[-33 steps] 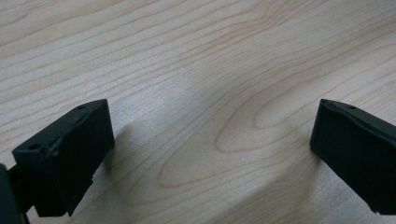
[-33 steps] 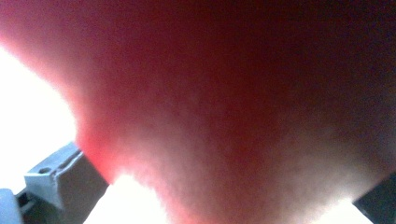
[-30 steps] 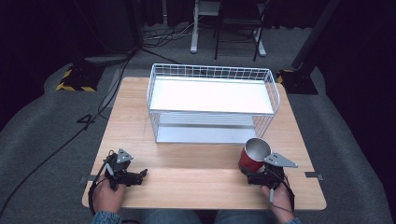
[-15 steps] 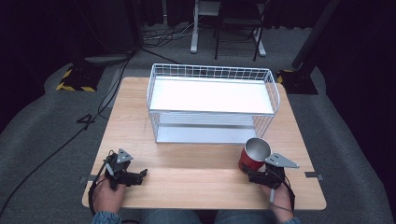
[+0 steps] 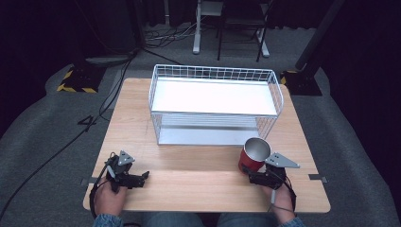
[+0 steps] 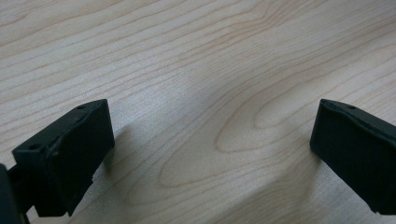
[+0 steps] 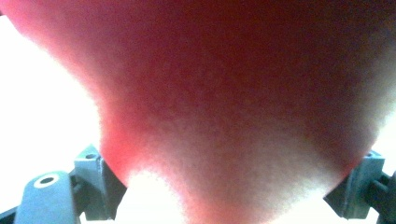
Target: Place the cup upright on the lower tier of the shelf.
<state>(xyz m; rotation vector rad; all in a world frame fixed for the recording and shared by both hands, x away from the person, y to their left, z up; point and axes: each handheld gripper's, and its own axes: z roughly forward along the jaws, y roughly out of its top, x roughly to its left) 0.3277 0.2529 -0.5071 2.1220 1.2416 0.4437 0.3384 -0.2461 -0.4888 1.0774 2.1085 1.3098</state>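
On the wooden surface (image 5: pixel 208 179), the red cup (image 5: pixel 253 156) with its metal-lined inside stands at about 4 o'clock from centre, just in front of the white wire basket (image 5: pixel 215 104), near that basket's right front corner. The right hand-held gripper (image 5: pixel 253 176) sits at the cup's base, its jaws either side of the red wall, closed against it. The left hand-held gripper (image 5: pixel 142 177) rests at 7 o'clock, well apart from the cup, its jaws spread wide over bare wood with nothing between them.
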